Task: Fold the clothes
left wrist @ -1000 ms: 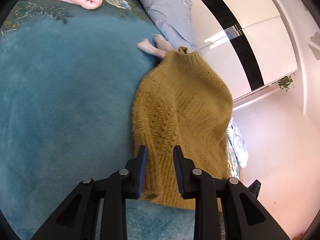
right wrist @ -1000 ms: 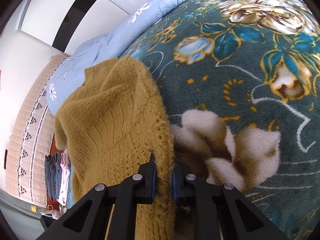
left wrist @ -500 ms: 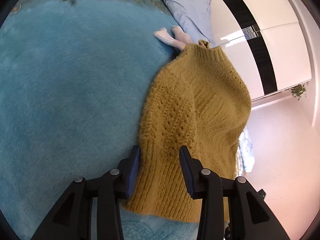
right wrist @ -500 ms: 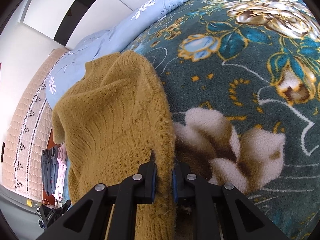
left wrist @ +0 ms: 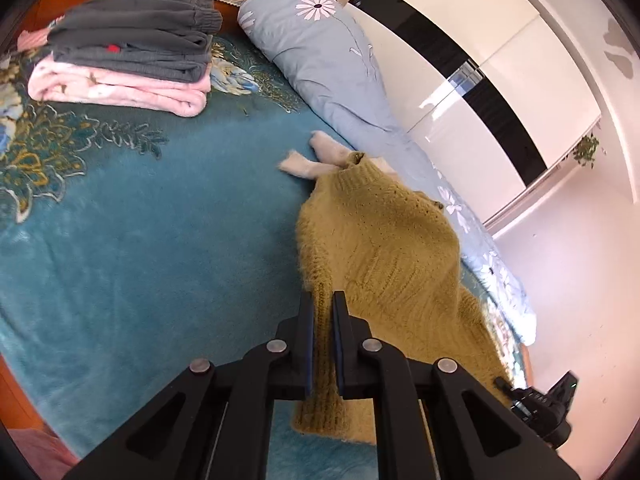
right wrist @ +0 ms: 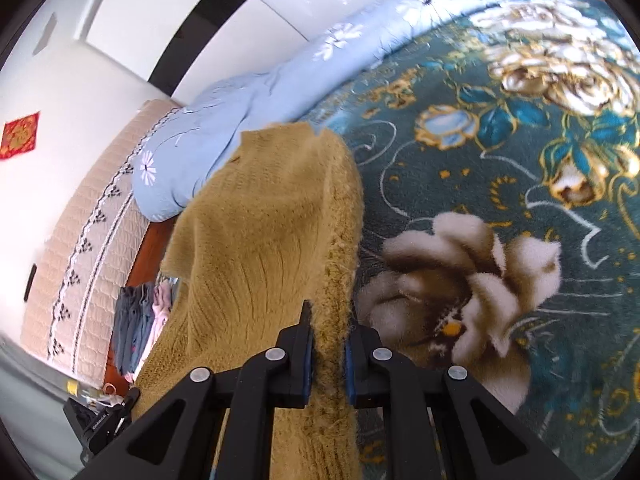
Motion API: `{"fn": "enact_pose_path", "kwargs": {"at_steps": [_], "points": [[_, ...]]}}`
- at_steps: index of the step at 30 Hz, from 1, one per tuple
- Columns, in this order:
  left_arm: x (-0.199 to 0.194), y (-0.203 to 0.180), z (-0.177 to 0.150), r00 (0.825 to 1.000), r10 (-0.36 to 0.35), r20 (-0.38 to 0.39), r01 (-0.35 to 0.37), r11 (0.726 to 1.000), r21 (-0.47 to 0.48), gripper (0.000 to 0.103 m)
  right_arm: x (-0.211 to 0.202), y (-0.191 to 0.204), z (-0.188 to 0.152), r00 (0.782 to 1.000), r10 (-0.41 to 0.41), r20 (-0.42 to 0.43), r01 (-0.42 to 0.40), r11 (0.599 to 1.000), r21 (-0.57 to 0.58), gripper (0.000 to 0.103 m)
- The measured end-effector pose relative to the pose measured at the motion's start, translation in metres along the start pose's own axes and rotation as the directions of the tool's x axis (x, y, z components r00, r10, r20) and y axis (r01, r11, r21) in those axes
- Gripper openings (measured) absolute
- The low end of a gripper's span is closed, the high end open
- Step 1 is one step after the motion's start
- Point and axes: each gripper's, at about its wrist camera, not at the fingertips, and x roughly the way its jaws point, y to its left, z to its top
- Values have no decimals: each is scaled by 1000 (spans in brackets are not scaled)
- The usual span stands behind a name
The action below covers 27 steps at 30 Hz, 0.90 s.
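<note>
The left gripper (left wrist: 323, 304) was pinched shut on one ribbed edge of the sweater (left wrist: 380, 248), and the right gripper (right wrist: 328, 320) was clamped on the opposite fuzzy edge (right wrist: 340, 260), so the knit hung slung between the two. From both grippers the sweater ran forward and away, its long axis lying along the line they pointed, with the collar (left wrist: 356, 160) at the far end toward the pillow (left wrist: 320, 60). The far part seemed to drape down onto the blanket (left wrist: 140, 240) while the near hem was held up off it (how much of the collar end touched the bed could not be told). Neither hand was nearer: each held its own side at about the same depth. My reading was that the next move turned on that far end, carrying the held hem forward over the collar to halve the length. A stack of folded clothes (left wrist: 128, 68) lay well apart near the headboard
</note>
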Motion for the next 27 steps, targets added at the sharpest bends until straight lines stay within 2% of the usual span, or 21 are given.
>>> {"fn": "enact_pose_path", "kwargs": {"at_steps": [3,7,9,12,16,20,21,27], "points": [[18,23,-10,997,47,-67,-51,998,-49,8,6,-13,-6,998,-46,-38,47,999,9,13],[41,43,-26,983,119,-141,-130,989,-66,8,40,-42,-13,983,-84,-161,103,987,120,13],[45,46,-31,977,139,-161,-151,986,-66,8,38,-38,-10,987,-82,-142,97,990,98,13],[41,43,-30,978,140,-153,-149,988,-50,8,41,-34,-10,983,-108,-145,119,990,70,13],[34,42,-26,979,145,-146,-154,987,-50,10,40,-34,-8,984,-102,-144,113,991,69,13],[21,41,-19,965,240,-105,-245,969,-38,10,41,-39,-11,986,-85,-146,97,992,76,16],[18,40,-15,965,245,-90,-249,968,-35,10,41,-39,-11,986,-82,-145,94,992,79,16],[15,27,14,984,169,-58,-171,985,-26,19,33,-38,-5,991,-96,-93,104,991,86,19]]}}
